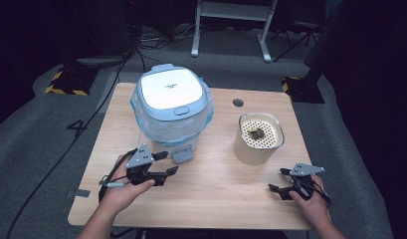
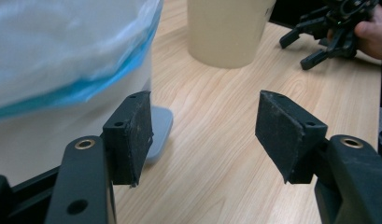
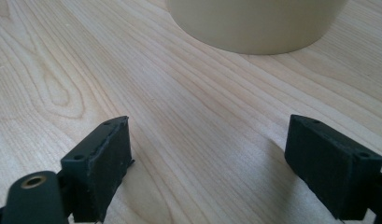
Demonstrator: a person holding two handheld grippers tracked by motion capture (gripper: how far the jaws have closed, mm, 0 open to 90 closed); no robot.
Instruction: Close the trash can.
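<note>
Nearest the high camera, two forearms come in from the bottom edge, cut off at the wrist or just above. On the left side of the wooden table [image 1: 211, 189], the left gripper [image 1: 166, 163] is held low over the wood with its jaws wide apart and nothing between them. In the left gripper view its two black pads [image 2: 132, 135] frame bare tabletop, and the grey pedal [image 2: 158, 133] at the foot of the bin sits just beyond and partly behind the left-hand pad, so its full shape is hidden there.

Just past that gripper stands the white and pale-blue lidded bin [image 1: 172, 107], lid down, with a translucent bag bunched around its rim; the lettering on the lid is too small to read. Its pedal pokes out at the base, close to the left jaws but apart from them.

Further right stands the beige cylindrical container [image 1: 258, 137], topped by a perforated insert holding a small dark clump whose nature I cannot make out. In the right gripper view its top is cut off.

On the right side, the right gripper [image 1: 279, 179] rests near the table's front edge, jaws spread and empty, pointing toward the container but well short of it.
</note>
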